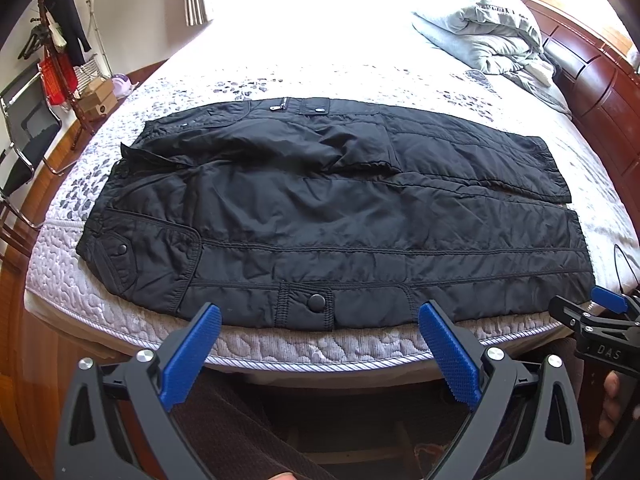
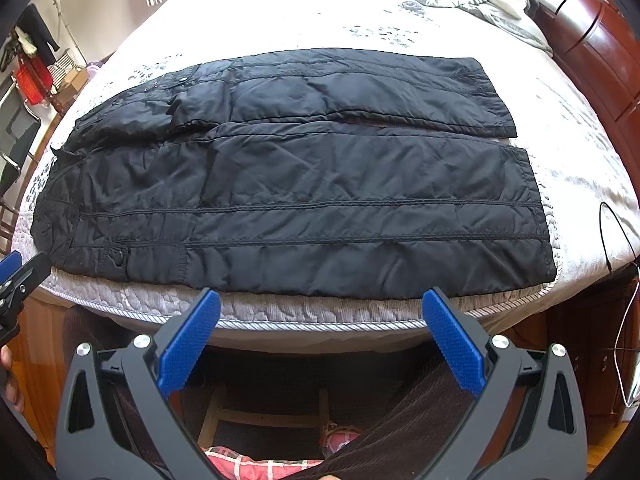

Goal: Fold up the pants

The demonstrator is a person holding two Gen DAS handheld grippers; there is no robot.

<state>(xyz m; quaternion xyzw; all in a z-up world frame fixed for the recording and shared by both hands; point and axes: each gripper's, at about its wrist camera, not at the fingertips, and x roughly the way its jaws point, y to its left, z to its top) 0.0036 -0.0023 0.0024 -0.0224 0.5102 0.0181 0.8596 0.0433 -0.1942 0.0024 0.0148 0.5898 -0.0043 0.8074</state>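
Black quilted pants [image 1: 320, 216] lie flat across the bed, waist to the left and leg hems to the right, both legs side by side; they also show in the right wrist view [image 2: 304, 200]. My left gripper [image 1: 320, 312] is open and empty, held just off the near bed edge in front of the near leg's snap pocket [image 1: 306, 304]. My right gripper [image 2: 320, 300] is open and empty, off the near bed edge in front of the near leg's lower part. The right gripper also shows at the right edge of the left wrist view [image 1: 600, 312].
The bed has a white patterned quilt [image 1: 320, 76] and a padded mattress edge [image 1: 320, 348]. A grey bundled blanket [image 1: 488, 36] lies at the far right by the wooden headboard [image 1: 600, 80]. A coat rack and boxes [image 1: 72, 76] stand left of the bed. A cable [image 2: 616, 232] hangs at the bed's right.
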